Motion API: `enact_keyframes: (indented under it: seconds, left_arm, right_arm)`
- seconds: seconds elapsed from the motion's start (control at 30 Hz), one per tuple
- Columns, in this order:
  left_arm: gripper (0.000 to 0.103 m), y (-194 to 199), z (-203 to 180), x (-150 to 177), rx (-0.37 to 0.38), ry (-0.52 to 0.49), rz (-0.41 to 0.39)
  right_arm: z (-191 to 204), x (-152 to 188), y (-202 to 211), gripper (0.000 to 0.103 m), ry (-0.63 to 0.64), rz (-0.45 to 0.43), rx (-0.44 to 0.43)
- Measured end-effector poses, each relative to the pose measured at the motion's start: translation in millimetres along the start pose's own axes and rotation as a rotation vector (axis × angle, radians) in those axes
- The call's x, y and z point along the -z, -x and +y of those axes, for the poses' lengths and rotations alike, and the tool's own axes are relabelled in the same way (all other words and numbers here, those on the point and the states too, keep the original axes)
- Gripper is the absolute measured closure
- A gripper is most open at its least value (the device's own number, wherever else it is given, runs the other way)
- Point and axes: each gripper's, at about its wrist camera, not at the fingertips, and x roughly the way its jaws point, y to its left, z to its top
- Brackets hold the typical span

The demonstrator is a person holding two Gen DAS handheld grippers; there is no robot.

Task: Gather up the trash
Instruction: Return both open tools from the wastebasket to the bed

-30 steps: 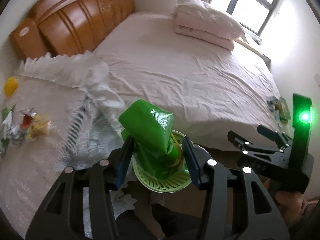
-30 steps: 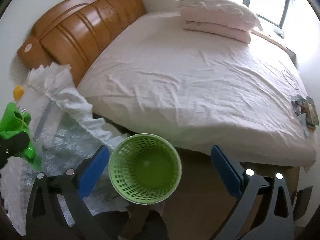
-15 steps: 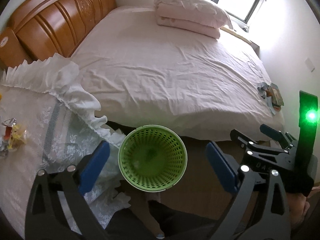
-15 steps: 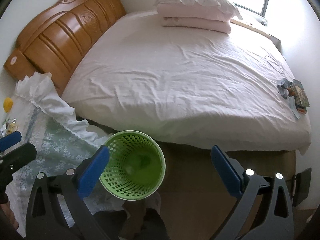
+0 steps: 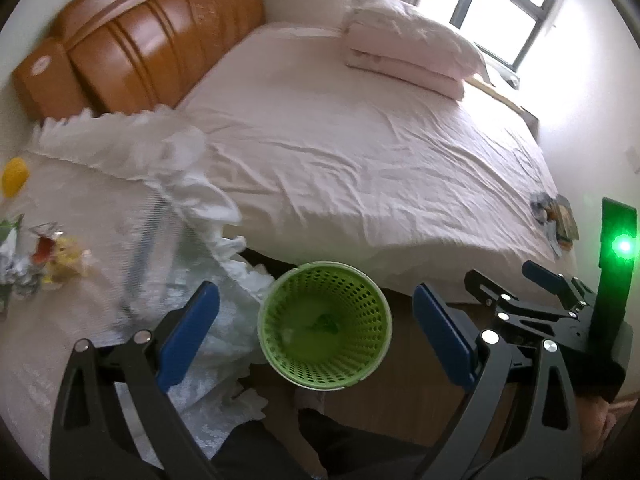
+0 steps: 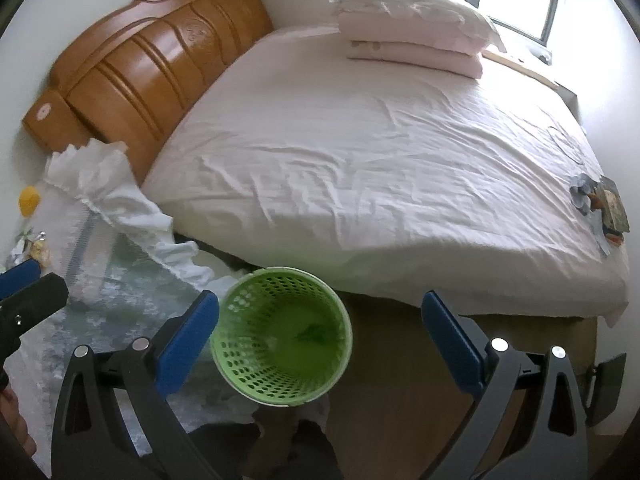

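A green perforated waste basket (image 5: 325, 327) stands on the floor beside the bed; a green wrapper (image 5: 322, 323) lies at its bottom. It also shows in the right wrist view (image 6: 282, 334). My left gripper (image 5: 316, 334) is open and empty above the basket. My right gripper (image 6: 320, 338) is open and empty, to the right of the left one, and shows in the left wrist view (image 5: 504, 292). Crumpled wrappers (image 5: 44, 256) and a yellow object (image 5: 15, 176) lie on the lace-covered side table (image 5: 100, 216) at the left.
A large bed with a white sheet (image 5: 360, 152), a wooden headboard (image 5: 152, 52) and folded pink bedding (image 5: 408, 52) fills the view. Some small items (image 6: 600, 208) lie at the bed's right edge. A window (image 5: 508, 8) is at the far wall.
My left gripper let go of the green wrapper, which now lies in the basket. Its jaws have opened wide and it has shifted a little left toward the side table.
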Motion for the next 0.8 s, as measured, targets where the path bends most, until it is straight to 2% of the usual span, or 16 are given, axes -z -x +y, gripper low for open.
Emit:
enact_keyframes:
  seconds: [0.23, 0.4, 0.6, 0.8]
  left_arm:
    - [0.008, 48.5, 63.6, 3.3, -0.139, 0.102, -0.095]
    - [0.008, 90.2, 121.6, 18.8, -0.258, 0.213, -0.161]
    - [0.008, 126.2, 181.8, 44.1, -0.368, 0.349, -0.203]
    - [0.008, 147.0, 221.6, 78.5, -0.44, 0.455, -0.208]
  right_arm:
    - [68.6, -26.8, 12.8, 0.002, 0.115, -0.051, -0.11]
    - [143.6, -43.8, 26.6, 0.002, 0.229, -0.093, -0.234]
    - [225.7, -44.8, 49.0, 0.002, 0.368, -0.141, -0.362]
    - [287.7, -30.3, 54.2, 0.002, 0.494, -0.13, -0.442]
